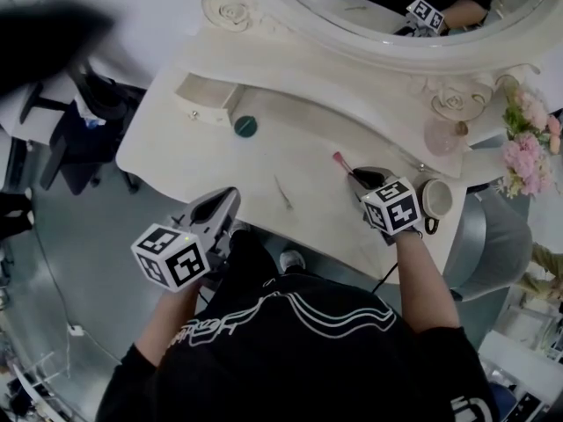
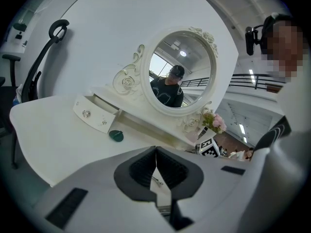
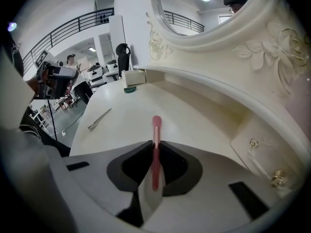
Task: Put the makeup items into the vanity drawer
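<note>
A slim pink makeup stick (image 3: 156, 130) lies on the white vanity top (image 1: 303, 152), and my right gripper (image 3: 155, 144) is shut on its near half. From the head view its pink tip (image 1: 339, 160) pokes out beyond that gripper (image 1: 356, 176). The small vanity drawer (image 1: 207, 104) stands pulled open at the far left, and a round green compact (image 1: 245, 127) sits just right of it. A thin silver hair clip (image 1: 283, 192) lies mid-table. My left gripper (image 1: 230, 196) hovers at the table's near edge, shut and empty (image 2: 156, 152), pointing toward the drawer (image 2: 92, 113).
An oval mirror (image 1: 387, 7) in a carved frame rises behind the top. A white mug (image 1: 437, 199) stands just right of my right gripper, with pink flowers (image 1: 528, 148) further right. A dark office chair (image 1: 79, 121) is on the floor to the left.
</note>
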Action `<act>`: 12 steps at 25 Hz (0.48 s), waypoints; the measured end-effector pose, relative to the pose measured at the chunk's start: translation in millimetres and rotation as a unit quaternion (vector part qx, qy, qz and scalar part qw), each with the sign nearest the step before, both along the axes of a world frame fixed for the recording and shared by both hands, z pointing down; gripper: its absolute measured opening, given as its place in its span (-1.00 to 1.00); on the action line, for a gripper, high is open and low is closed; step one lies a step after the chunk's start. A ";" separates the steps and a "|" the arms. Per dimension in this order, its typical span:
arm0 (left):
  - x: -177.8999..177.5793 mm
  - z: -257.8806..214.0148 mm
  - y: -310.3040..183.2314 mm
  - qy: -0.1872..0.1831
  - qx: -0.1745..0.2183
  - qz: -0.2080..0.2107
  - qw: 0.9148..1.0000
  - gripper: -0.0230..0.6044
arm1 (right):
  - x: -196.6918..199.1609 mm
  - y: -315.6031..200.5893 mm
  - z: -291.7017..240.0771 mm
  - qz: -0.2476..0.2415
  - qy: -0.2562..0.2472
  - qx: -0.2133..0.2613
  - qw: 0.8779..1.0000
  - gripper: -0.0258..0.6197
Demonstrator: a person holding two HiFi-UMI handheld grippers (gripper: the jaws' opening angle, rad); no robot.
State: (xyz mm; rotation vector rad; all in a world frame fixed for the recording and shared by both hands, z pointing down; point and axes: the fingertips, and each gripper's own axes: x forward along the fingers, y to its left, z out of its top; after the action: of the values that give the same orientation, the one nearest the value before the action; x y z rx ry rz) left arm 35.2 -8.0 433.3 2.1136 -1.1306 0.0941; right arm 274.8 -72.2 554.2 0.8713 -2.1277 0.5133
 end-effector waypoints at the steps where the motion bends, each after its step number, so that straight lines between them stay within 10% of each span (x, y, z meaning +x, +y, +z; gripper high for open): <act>1: -2.0 0.3 -1.2 0.001 -0.001 0.001 1.000 -0.85 | -0.3 -0.1 0.2 0.002 0.001 -0.002 1.000 -0.72; 12: -26.4 -2.9 -28.3 0.006 -0.002 0.008 1.000 -0.85 | -27.7 -18.9 -21.6 0.005 -0.008 0.008 1.000 -0.72</act>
State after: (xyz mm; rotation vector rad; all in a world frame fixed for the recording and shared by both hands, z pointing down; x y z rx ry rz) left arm 8.7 -36.3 430.4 2.1177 -1.1052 0.0921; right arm 247.1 -91.1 532.5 0.8896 -2.1455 0.5095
